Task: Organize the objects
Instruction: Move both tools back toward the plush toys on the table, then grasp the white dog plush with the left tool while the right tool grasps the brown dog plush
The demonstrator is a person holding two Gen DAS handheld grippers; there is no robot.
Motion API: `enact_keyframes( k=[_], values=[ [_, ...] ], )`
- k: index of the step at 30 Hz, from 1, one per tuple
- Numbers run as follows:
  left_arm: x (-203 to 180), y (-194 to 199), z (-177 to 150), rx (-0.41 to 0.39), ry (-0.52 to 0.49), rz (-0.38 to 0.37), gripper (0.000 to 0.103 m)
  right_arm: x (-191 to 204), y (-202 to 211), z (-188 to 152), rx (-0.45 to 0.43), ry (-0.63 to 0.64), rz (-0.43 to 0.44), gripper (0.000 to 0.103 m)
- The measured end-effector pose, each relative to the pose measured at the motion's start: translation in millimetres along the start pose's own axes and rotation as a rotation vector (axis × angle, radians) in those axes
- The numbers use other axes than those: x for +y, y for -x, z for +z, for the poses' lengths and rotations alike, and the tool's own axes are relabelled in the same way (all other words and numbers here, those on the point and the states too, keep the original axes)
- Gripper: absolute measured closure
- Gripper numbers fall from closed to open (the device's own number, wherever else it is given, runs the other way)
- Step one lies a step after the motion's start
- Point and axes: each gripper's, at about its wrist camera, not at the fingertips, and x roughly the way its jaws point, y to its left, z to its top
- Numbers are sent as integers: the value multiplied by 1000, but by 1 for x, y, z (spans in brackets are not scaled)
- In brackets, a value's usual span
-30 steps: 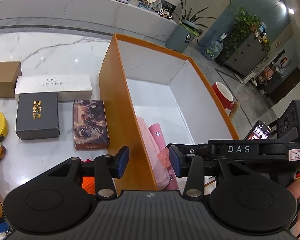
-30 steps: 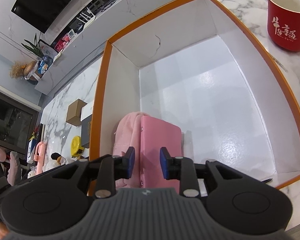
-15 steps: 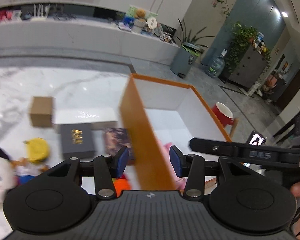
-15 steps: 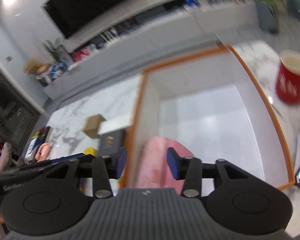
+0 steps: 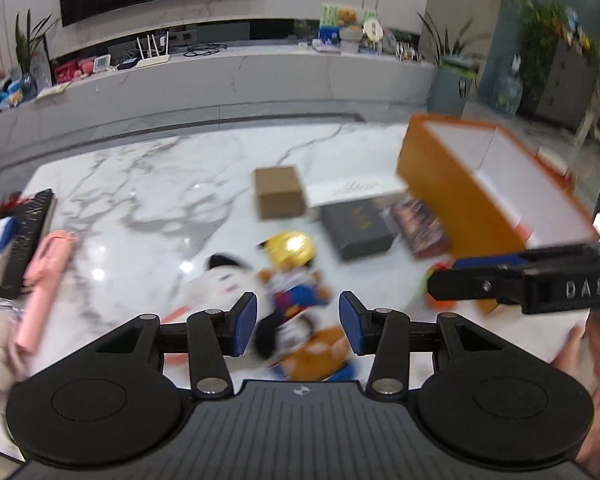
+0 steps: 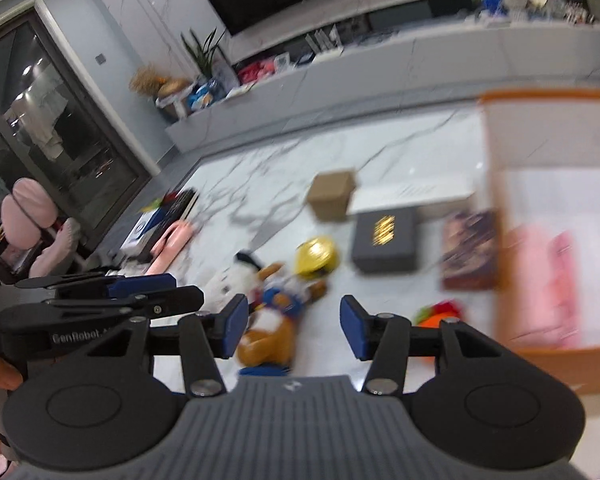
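- The plush toys point(image 5: 288, 292) are seen lying on the worktop point(image 5: 148, 200), left of the orange box point(image 5: 460, 196), where a pink item point(image 6: 540, 280) already lies.
- The left gripper point(image 5: 298, 322) is held spread and empty above them; the right gripper point(image 6: 292, 326), also empty, is opening.
- A next pick is judged in hand; a descent onto one toy is called for.
- Open room is left around the toys; the box wall stands nearby.
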Motion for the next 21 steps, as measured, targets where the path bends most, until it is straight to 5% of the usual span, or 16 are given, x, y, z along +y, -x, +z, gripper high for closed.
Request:
enact_keyframes(
  k=[8,11,21],
  values=[
    [24,-29,-19,102,-344,58,37,41,-79,-9,131,53,-13,47],
    [29,-47,-20,130,-461,74,34,38,-99,-9,170,29,-48,40],
    [8,-99,-41,144,-807,153,25,23,-138,-10,241,-63,-69,40]
  ],
)
